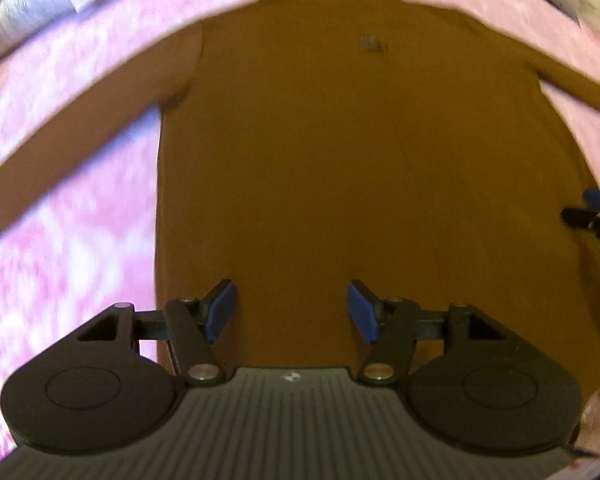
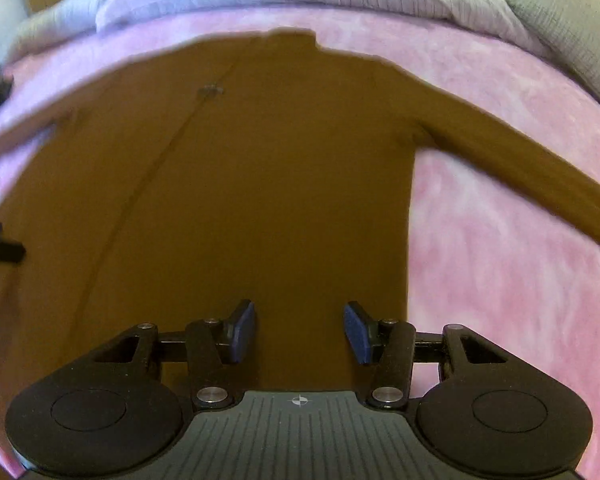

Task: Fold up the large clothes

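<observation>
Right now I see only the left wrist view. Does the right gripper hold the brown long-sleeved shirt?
Observer: No. The right gripper is open over the brown long-sleeved shirt, nothing between its blue pads.
Operator: Where is the sleeve on that side?
Observer: That sleeve lies stretched out on the pink fuzzy blanket.
Operator: Anything beyond the collar?
Observer: A grey textured pillow shows in the right wrist view's upper right corner.
</observation>
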### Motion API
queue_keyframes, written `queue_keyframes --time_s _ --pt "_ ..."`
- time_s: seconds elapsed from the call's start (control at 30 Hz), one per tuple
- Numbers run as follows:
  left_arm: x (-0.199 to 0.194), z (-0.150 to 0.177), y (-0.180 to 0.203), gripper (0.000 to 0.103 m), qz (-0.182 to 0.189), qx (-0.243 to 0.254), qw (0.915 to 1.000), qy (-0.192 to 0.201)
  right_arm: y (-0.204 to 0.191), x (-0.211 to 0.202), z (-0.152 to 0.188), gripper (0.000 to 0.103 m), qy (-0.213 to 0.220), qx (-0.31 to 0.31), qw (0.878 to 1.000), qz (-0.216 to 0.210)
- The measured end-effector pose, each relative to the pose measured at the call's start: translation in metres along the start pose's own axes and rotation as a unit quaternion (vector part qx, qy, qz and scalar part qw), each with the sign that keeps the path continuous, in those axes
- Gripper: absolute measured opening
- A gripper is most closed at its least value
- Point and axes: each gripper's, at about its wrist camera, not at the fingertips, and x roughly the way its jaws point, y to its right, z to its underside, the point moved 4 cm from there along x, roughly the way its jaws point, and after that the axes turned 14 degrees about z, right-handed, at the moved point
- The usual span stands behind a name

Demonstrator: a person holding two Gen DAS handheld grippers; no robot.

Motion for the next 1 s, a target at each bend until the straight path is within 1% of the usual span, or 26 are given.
queue_keyframes --time_s 0.03,0.07,0.1,0.17,0.2,0.27,0.33,0.4,0.47,0.5,0.57,0.67,0.7,0.77,0.8,0.83,0.9,1.0 --pt "-0.006 0.014 -0.003 0.061 0.009 -0.003 1.0 0.001 -0.002 -0.01 0.014 0.047 0.007 -0.006 1.0 0.01" --pt "-0.013 0.028 -0.005 0.062 0.016 -0.005 0.9999 0.003 -0.001 -0.019 0.028 0.047 -0.001 -0.004 1.0 0.017" --pt "-0.02 0.044 -0.007 0.063 0.021 -0.006 0.9998 -0.001 0.003 -0.029 0.044 0.047 -0.007 0.016 1.0 0.018" --pt "-0.031 0.07 -0.007 0.066 0.025 0.001 0.9996 -0.013 0.011 -0.044 0.072 0.049 -0.039 0.046 0.998 0.022" --pt "-0.036 0.084 -0.006 0.066 0.024 -0.002 0.9994 -0.023 0.013 -0.051 0.081 0.05 -0.042 0.048 0.998 0.028" --pt "-0.048 0.103 -0.006 0.066 0.025 -0.014 0.9992 -0.026 0.012 -0.06 0.094 0.051 -0.069 0.035 0.996 0.041" --pt "-0.056 0.111 -0.004 0.066 0.022 -0.027 0.9982 -0.049 0.011 -0.063 0.101 0.051 -0.116 0.023 0.992 0.042" --pt "-0.069 0.11 0.0 0.066 0.019 -0.035 0.9979 -0.051 0.012 -0.067 0.1 0.051 -0.154 0.023 0.987 0.044" --pt "-0.084 0.102 0.003 0.066 0.024 -0.056 0.997 -0.047 0.014 -0.076 0.093 0.051 -0.183 0.032 0.982 0.041" --pt "-0.095 0.096 0.005 0.066 0.026 -0.067 0.9967 -0.036 0.015 -0.084 0.087 0.051 -0.181 0.04 0.982 0.033" --pt "-0.118 0.085 0.013 0.068 0.022 -0.071 0.9972 -0.011 0.018 -0.106 0.071 0.051 -0.162 0.059 0.985 0.01" --pt "-0.161 0.067 0.034 0.075 0.01 -0.055 0.9979 0.032 0.024 -0.14 0.043 0.051 -0.134 0.082 0.987 -0.019" --pt "-0.177 0.062 0.044 0.078 0.008 -0.046 0.9978 0.048 0.022 -0.15 0.028 0.052 -0.121 0.086 0.989 -0.028" --pt "-0.205 0.056 0.061 0.082 0.001 -0.034 0.9966 0.076 0.027 -0.179 0.012 0.054 -0.095 0.08 0.991 -0.039" --pt "-0.221 0.055 0.071 0.084 -0.002 -0.031 0.9953 0.091 0.022 -0.19 0.003 0.057 -0.081 0.074 0.993 -0.04" --pt "-0.235 0.057 0.078 0.087 -0.004 -0.031 0.994 0.105 0.025 -0.205 -0.001 0.06 -0.065 0.067 0.995 -0.04" --pt "-0.261 0.06 0.096 0.088 -0.007 -0.038 0.9907 0.131 0.031 -0.232 -0.01 0.062 -0.037 0.054 0.997 -0.043" --pt "-0.295 0.078 0.12 0.091 -0.014 -0.049 0.9875 0.149 0.048 -0.271 -0.005 0.064 -0.019 0.051 0.998 -0.044"
